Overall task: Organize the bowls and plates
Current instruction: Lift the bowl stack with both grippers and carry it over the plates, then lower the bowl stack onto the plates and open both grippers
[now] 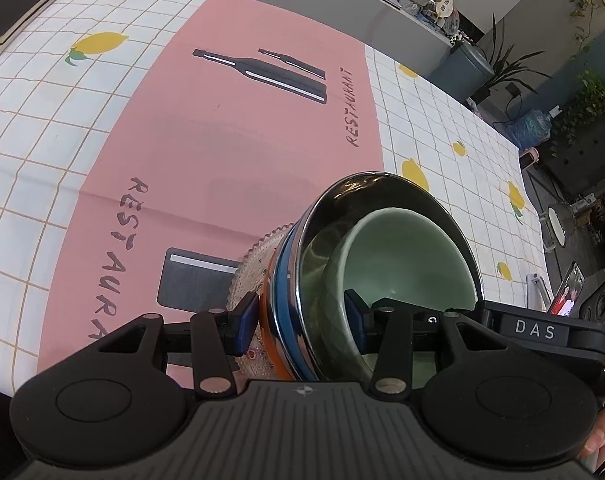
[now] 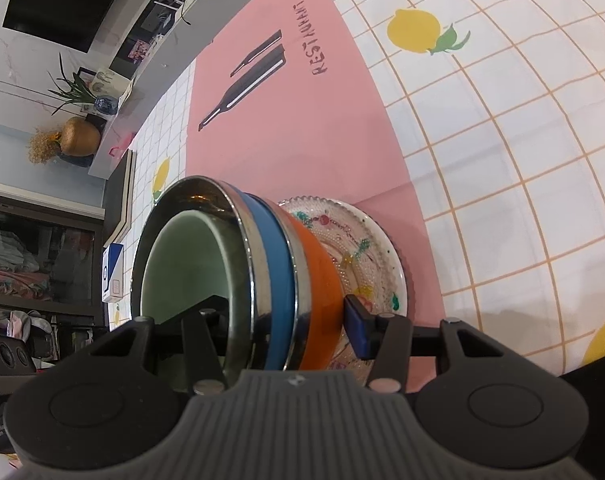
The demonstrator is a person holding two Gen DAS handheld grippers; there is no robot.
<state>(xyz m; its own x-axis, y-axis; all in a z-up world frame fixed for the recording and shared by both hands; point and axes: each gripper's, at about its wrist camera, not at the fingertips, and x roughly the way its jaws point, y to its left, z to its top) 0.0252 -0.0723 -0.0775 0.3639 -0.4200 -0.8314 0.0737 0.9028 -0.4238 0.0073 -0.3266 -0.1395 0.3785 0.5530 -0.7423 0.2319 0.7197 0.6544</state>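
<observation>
A stack of dishes is held between both grippers above the pink placemat. It holds a pale green bowl inside a steel bowl, then a blue band, an orange bowl and a clear patterned glass plate at the base. My left gripper is shut on the stack's edge, one finger under the glass plate, one inside the green bowl. My right gripper is shut on the opposite edge, one finger inside the green bowl. The stack appears tilted in both views.
The table has a white lemon-print cloth. A black notebook lies at the far left corner. A phone on a stand and speakers sit off the table's right edge. A counter runs behind.
</observation>
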